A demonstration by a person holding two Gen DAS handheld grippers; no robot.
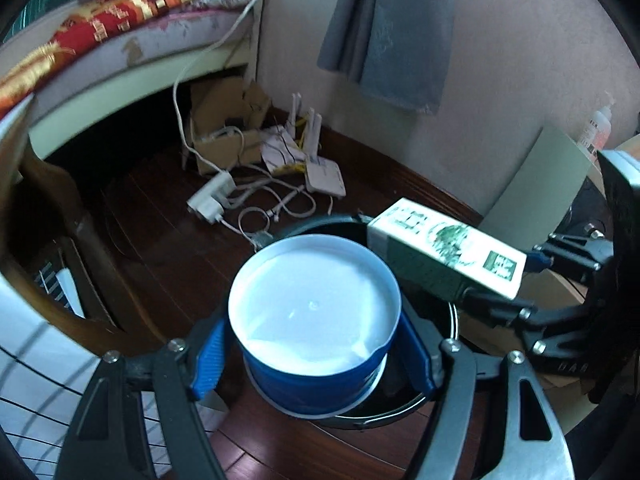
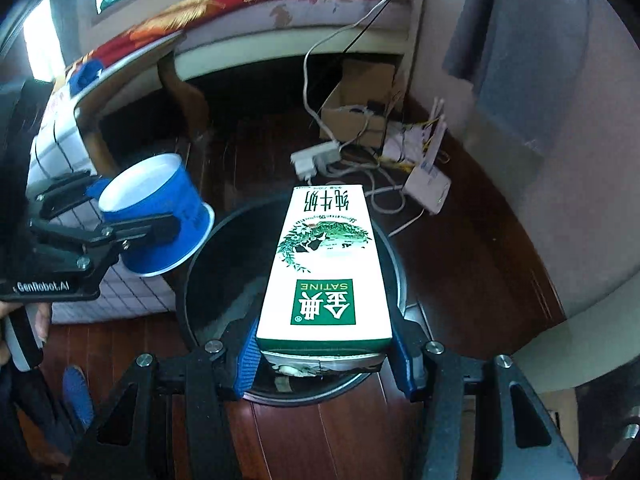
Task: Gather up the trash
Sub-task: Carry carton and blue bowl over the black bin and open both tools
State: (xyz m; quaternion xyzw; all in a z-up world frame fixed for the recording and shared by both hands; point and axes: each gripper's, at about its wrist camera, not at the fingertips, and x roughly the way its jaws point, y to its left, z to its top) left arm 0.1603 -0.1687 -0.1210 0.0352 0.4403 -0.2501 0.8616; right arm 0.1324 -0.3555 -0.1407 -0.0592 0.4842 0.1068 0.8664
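Blue paper cup (image 1: 314,320) sits pinched in my left gripper (image 1: 316,354) jaws, over the black bin's (image 2: 208,256) rim. My right gripper (image 2: 324,354) jaws clamp the milk carton (image 2: 326,268) above its opening.

Dark wood floor (image 1: 168,248), pale wall (image 1: 520,60), bed (image 1: 120,40).

Dim, bluish, fisheye-warped, slightly blurred

Both wrist views look down; share bin (image 2: 224,240).
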